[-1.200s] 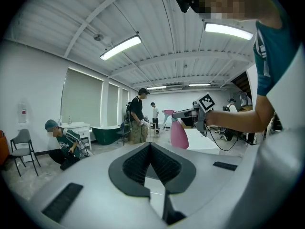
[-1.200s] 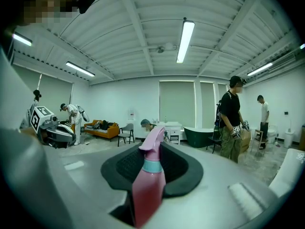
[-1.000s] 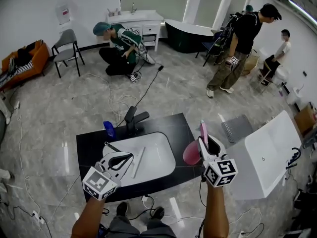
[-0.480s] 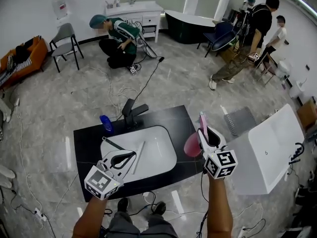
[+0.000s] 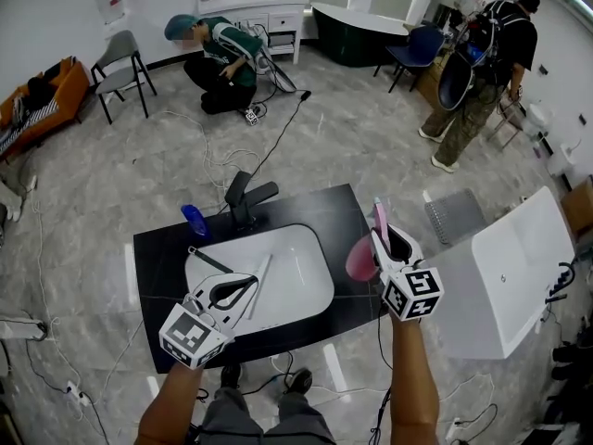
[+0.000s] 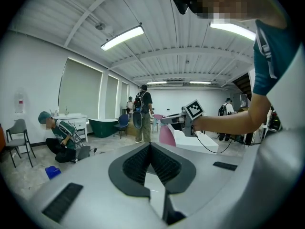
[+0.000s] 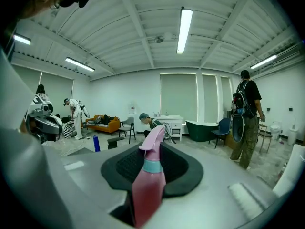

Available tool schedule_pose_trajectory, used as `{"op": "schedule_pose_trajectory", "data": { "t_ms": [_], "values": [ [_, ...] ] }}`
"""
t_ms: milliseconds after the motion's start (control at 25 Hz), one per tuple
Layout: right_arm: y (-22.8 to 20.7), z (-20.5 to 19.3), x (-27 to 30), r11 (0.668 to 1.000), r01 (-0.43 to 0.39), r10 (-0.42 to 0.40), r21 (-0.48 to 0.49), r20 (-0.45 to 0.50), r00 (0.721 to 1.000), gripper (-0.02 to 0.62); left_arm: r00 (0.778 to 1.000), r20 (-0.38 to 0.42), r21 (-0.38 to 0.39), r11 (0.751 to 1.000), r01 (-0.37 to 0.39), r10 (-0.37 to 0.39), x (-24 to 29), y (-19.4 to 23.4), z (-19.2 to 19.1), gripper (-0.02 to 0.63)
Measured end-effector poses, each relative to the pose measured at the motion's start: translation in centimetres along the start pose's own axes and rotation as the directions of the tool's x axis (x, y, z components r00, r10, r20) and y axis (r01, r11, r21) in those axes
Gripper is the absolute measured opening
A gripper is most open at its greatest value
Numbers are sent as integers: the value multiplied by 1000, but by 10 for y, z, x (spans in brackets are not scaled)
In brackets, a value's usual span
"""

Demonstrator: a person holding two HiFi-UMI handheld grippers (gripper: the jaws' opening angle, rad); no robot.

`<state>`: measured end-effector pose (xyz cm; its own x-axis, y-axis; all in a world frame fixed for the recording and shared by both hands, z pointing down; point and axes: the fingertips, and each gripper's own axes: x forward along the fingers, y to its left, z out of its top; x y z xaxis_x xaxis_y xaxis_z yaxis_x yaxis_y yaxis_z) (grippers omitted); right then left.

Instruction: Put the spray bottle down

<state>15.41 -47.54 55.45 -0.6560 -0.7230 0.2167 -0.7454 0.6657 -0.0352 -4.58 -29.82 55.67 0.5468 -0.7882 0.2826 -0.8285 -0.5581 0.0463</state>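
A pink spray bottle (image 5: 361, 260) with a teal collar hangs over the right end of the black countertop (image 5: 157, 258). My right gripper (image 5: 384, 248) is shut on it. In the right gripper view the bottle (image 7: 148, 185) stands upright between the black pads, nozzle pointing up and away. My left gripper (image 5: 236, 290) hovers over the front of the white sink basin (image 5: 296, 286). Its jaws (image 6: 150, 149) meet with nothing between them. The left gripper view also shows the bottle (image 6: 167, 135), off to the right.
A black faucet (image 5: 243, 202) and a blue bottle (image 5: 195, 221) stand at the counter's back edge. A white tub (image 5: 510, 276) lies to the right. One person (image 5: 208, 49) crouches far off and another (image 5: 482, 63) walks at the back right. Cables trail over the floor.
Both grippers have sunk a little toward the counter, the bottle still held in the right one. The person with the backpack has walked further off to the right.
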Motion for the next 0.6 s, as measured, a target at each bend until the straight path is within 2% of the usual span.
{"op": "schedule_pose_trajectory", "data": {
  "t_ms": [600],
  "values": [
    [-25, -43, 53, 999, -24, 24, -27, 11, 1000, 112, 999, -37, -26, 1000, -12, 11, 29, 11, -40, 5]
  ]
}}
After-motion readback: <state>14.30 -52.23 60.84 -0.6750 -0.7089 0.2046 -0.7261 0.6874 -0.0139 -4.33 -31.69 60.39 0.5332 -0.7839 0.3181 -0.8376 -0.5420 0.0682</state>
